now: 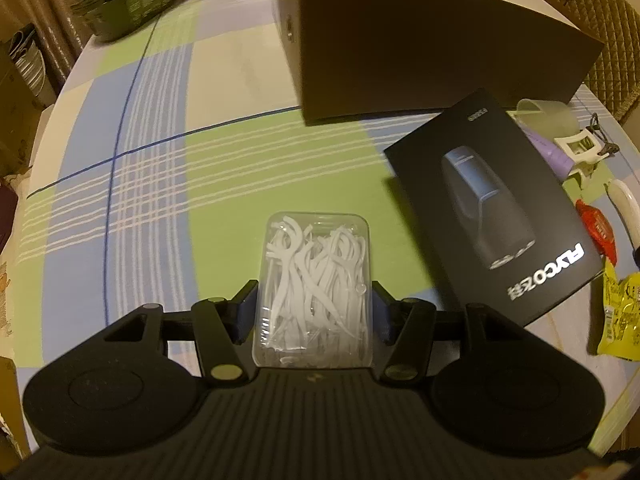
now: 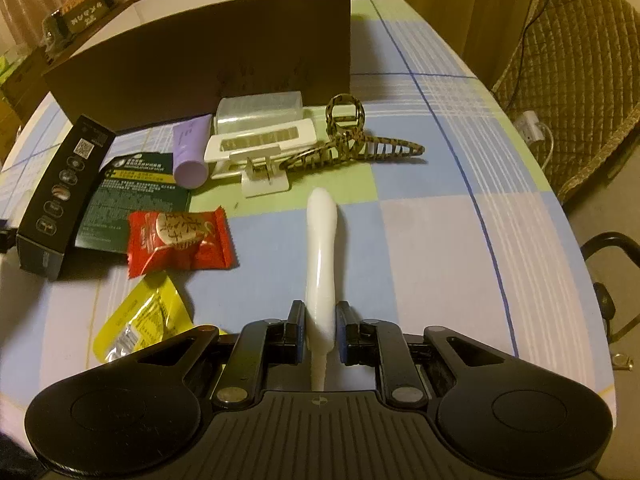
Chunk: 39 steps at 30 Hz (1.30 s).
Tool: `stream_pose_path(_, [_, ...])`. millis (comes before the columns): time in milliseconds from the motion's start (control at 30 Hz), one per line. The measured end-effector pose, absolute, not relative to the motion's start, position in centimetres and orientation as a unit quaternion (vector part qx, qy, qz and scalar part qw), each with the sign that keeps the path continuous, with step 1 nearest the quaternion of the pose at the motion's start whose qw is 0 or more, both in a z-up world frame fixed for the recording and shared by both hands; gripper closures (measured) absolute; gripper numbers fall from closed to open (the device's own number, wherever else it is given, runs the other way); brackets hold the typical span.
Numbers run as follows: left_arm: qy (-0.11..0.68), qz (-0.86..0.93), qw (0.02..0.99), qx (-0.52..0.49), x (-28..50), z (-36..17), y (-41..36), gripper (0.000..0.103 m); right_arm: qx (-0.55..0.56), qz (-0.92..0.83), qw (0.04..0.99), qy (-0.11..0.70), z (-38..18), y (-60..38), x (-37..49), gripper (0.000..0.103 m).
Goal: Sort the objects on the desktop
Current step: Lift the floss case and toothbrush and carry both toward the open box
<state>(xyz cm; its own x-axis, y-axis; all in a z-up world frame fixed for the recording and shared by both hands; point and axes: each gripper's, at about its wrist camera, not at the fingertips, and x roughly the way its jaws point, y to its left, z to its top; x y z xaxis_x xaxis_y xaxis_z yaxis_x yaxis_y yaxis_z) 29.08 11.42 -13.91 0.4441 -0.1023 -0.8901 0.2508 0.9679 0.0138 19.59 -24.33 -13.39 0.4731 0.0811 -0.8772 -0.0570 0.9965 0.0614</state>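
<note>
A clear plastic box of white floss picks (image 1: pixel 316 280) lies on the checked tablecloth (image 1: pixel 160 200). My left gripper (image 1: pixel 314 308) is shut on it, a pad pressed against each long side. In the right wrist view a long, curved white plastic piece (image 2: pixel 322 248) runs away from the camera. My right gripper (image 2: pixel 320 320) is shut on its near end. Loose items lie to the left: a red snack packet (image 2: pixel 180 240), a yellow packet (image 2: pixel 140 320), a dark green packet (image 2: pixel 136 200), a purple tube (image 2: pixel 190 152), a white hair clip (image 2: pixel 260 148) and a tortoiseshell claw clip (image 2: pixel 348 140).
A large brown cardboard box (image 1: pixel 420 48) stands at the back of the table. A black FLYCO carton (image 1: pixel 492 208) lies right of the floss box. A clear lidded container (image 2: pixel 260 110) sits against the brown box. A quilted chair (image 2: pixel 580 80) stands beyond the table's right edge.
</note>
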Motion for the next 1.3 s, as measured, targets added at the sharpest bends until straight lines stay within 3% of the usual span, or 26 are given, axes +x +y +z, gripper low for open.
stream_pose_path(300, [0.516,-0.108,0.847,0.065,28.1,-13.2,13.1,0.051,0.001,0.038,0.868,0.496,-12.9,-23.3,19.1,0.091])
stream_pose_path(667, [0.463,-0.124,0.876,0.052,28.7,-8.3,13.4,0.051,0.028,0.051,0.904,0.424,-6.7,-23.9,20.7,0.091])
stream_pose_path(1300, [0.361,-0.153,0.919,0.039,37.9,-0.2,6.5,0.051,0.014,0.137,0.942,0.306,2.2,-22.3,34.2,0.091])
